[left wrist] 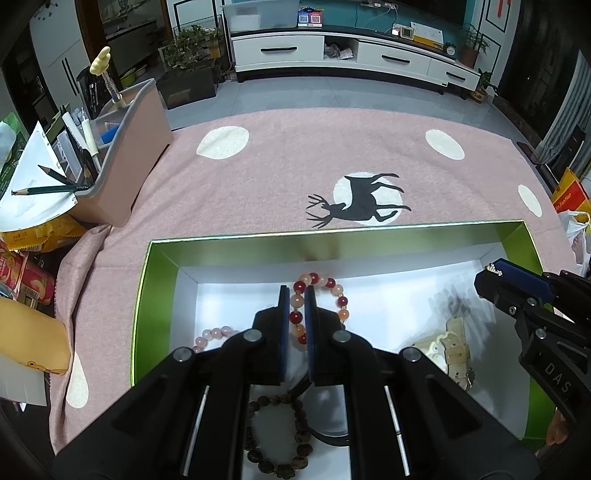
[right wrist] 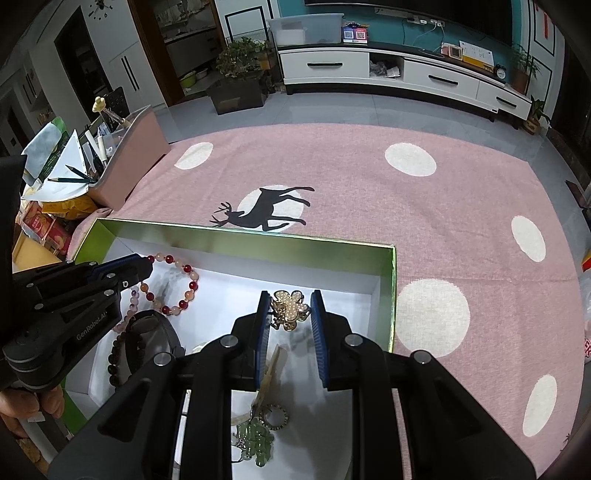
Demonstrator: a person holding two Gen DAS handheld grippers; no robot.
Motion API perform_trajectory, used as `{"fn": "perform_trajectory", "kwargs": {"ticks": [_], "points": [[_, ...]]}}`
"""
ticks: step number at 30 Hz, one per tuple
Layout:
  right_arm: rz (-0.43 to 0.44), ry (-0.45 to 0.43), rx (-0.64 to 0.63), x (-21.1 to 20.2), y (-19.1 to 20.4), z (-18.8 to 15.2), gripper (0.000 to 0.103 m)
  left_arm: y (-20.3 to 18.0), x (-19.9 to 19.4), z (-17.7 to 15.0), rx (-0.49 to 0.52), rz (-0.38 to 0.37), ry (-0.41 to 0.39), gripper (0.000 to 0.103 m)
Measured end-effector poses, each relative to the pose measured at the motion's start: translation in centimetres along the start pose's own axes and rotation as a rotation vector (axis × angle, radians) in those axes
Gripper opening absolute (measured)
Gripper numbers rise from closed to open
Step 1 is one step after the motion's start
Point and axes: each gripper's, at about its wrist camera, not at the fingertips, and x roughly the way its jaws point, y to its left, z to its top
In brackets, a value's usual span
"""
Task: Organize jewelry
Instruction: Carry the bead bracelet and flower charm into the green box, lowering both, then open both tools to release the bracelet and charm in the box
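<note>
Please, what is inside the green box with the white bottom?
Inside the green box: a red-and-peach bead bracelet, a pale pink bracelet, a dark bead bracelet, a gold flower brooch, a green pendant. The grippers cover other parts.

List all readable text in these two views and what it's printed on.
"GenRobot.AI": side of the left gripper body, right wrist view.
"DAS": side of the right gripper body, cut off at the frame edge, left wrist view.
Pencil: light lettering near its end, too small to read.
Snack packets: print blurred.
Red and yellow bag: lettering too small.
Two code signs on the TV cabinet: unreadable.
</note>
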Motion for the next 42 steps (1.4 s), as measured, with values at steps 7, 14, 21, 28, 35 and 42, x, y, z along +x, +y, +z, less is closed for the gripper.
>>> {"fn": "perform_trajectory", "kwargs": {"ticks": [7,14,21,28,35,42], "points": [[-0.004,0.005,-0.007,0.08,0.19,0.04,0.022,0.1,0.24,-0.1,-0.001,0.009,0.01,0.007],[-0.011,0.009,-0.007,0.19,0.26,0.11,0.022,0.0,0.47,-0.13,0.001,0.021,0.02,0.008],[-0.022,0.009,-0.01,0.18,0.18,0.18,0.022,0.02,0.55,-0.17,0.004,0.037,0.027,0.008],[-0.035,0.007,-0.01,0.14,0.11,0.16,0.022,-0.04,0.55,-0.25,0.008,0.042,0.029,0.008],[-0.044,0.006,-0.011,0.14,0.09,0.24,0.022,-0.13,0.48,-0.32,0.009,0.043,0.029,0.015],[-0.049,0.001,-0.011,0.07,0.09,0.27,0.022,-0.13,0.47,-0.3,0.008,0.042,0.03,0.02]]}}
